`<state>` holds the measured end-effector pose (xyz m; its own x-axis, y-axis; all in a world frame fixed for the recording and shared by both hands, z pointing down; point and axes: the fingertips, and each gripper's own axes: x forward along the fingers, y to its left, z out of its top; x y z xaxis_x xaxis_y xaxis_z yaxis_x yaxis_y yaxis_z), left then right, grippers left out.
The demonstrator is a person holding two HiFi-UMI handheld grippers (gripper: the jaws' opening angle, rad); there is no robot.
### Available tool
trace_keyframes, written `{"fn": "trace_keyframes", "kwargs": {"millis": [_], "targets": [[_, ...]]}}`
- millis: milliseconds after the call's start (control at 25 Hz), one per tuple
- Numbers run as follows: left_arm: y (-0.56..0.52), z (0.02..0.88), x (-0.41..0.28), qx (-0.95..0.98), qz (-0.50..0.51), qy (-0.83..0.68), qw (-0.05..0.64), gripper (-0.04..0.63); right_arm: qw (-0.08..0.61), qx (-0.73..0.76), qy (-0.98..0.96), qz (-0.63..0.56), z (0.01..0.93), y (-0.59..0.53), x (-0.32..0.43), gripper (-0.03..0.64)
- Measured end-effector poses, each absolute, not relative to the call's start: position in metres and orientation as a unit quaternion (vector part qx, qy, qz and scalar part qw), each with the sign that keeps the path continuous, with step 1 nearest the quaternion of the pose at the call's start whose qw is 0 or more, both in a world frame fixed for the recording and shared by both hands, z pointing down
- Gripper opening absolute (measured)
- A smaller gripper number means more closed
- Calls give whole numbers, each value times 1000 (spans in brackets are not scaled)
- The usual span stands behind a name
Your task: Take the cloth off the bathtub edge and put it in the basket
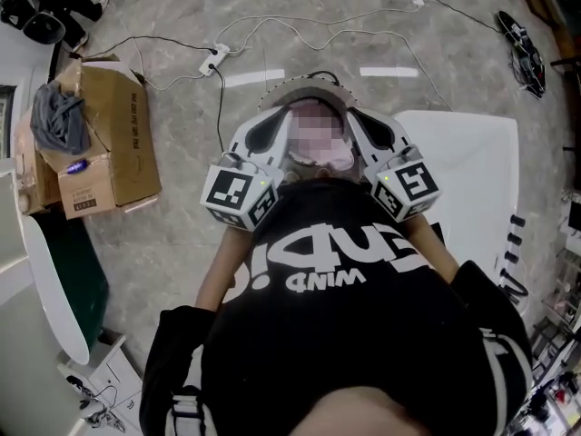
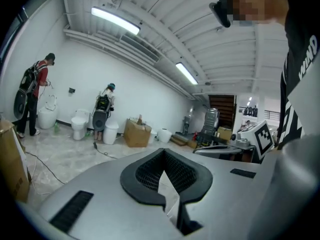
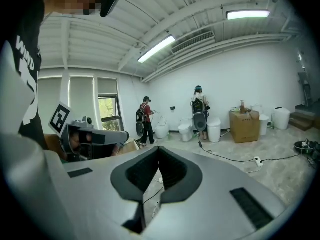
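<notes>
Both grippers are held up level in front of the person's chest, side by side. The jaws of my left gripper [image 1: 272, 127] [image 2: 162, 151] meet at the tips with nothing between them. My right gripper [image 1: 363, 127] [image 3: 159, 149] is likewise shut and empty. A grey cloth [image 1: 56, 116] lies crumpled in an open cardboard box [image 1: 113, 143] on the floor at the left. A white bathtub [image 1: 481, 180] shows at the right, behind the right arm. No basket is visible in any view.
Cables and a power strip [image 1: 214, 59] run across the marble floor. A second white curved tub rim [image 1: 50, 289] stands at the lower left. Far off are toilets [image 2: 79, 125], a cardboard box [image 3: 245, 120] and people [image 3: 146, 119] by the wall.
</notes>
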<state>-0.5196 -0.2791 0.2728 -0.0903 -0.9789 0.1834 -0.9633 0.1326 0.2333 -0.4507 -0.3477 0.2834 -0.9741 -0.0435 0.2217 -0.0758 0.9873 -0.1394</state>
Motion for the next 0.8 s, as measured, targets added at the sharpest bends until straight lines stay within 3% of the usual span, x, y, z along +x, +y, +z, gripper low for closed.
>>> {"fn": "trace_keyframes", "kwargs": {"millis": [800], "targets": [[-283, 276, -517, 651, -22, -744, 147, 11, 86, 37, -993, 76, 270, -359, -454, 14]]}}
